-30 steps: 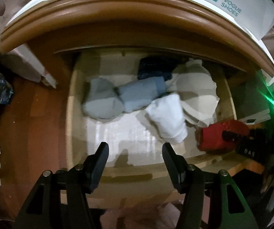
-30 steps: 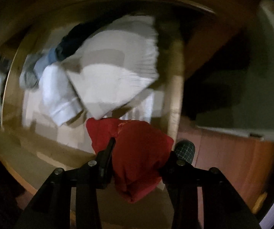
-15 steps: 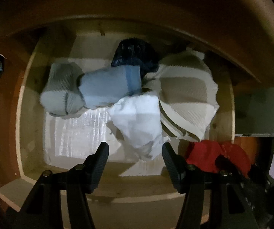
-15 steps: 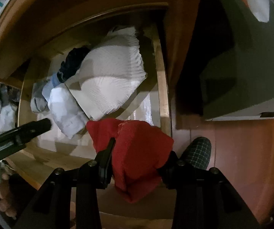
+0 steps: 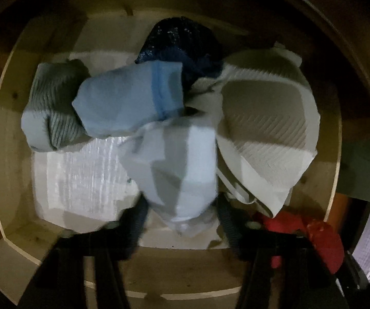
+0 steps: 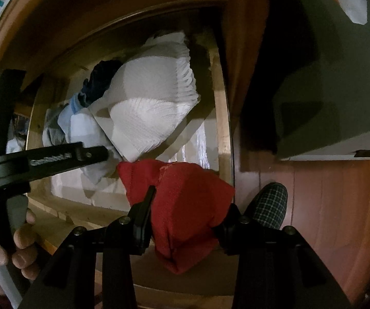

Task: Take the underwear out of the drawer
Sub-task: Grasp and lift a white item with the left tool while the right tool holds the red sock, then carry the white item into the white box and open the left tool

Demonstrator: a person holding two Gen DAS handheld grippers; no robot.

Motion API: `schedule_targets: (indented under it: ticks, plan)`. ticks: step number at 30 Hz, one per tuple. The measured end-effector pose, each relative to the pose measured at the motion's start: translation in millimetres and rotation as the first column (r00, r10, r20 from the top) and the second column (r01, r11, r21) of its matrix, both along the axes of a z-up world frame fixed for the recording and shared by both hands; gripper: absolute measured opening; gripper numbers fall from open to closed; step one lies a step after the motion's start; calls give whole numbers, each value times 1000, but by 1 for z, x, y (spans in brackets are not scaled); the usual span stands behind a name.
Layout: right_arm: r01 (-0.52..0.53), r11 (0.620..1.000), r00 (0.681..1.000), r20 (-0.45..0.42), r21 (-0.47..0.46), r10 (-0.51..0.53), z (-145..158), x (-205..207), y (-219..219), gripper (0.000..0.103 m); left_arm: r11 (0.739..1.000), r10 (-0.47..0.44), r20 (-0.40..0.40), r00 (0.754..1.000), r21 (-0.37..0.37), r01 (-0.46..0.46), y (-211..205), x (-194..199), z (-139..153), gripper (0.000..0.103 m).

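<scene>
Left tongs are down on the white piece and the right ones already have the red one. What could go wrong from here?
1. The left tongs have just been closing around only the near end of the white piece, so it may slip out on lifting.
2. The blue piece overlaps it and could be dragged along.
3. The red piece hangs from the right tongs beside the left tongs and could snag.

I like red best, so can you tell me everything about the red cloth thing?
The red underwear is a soft, bunched bundle of knit-looking cloth with a stitched seam on top. The right gripper pinches it between both fingers, so it hangs crumpled, its lower fold drooping below them. It is held at the drawer's front right corner, near the folded white cloth. In the left wrist view it shows at the lower right.
</scene>
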State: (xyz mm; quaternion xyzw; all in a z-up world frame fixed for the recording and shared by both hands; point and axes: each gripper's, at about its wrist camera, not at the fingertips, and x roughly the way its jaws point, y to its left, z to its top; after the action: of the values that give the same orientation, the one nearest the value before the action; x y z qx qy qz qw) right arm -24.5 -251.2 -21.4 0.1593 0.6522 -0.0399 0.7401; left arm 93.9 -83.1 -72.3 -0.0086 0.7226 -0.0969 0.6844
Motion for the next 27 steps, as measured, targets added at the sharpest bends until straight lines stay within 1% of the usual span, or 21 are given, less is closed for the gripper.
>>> schedule_targets:
  ticks: [2,5,12,16,20,22,24,27]
  plan:
    - [-4,1000,1000,-1,-2,4,0,0,-1,38,1000,-21,12,1000,1,21,0,-1,0,38]
    - [-9,1000,1000,-2,-4,9,-1,2,0,38,999,-46,22,999,15,46,1,-6,2,34]
    - [-28,1000,1000,6,-12,28,-1,4,6,38,996,-90,59,994,34,88,12,-23,14,32]
    - [-37,999,999,21,-16,38,0,4,11,38,987,-153,128,980,58,147,20,-40,35,32]
    - [-53,998,998,29,-34,54,1,2,14,38,981,-192,174,966,51,186,27,-53,55,32]
    - [-57,998,998,32,-40,59,1,2,14,38,976,-217,195,957,64,208,33,-58,64,32]
    - [-58,997,998,35,-44,60,2,2,14,38,968,-248,223,943,91,233,35,-67,76,32]
    - [-56,997,997,40,-46,58,4,1,13,38,958,-284,261,923,106,265,35,-69,92,32]
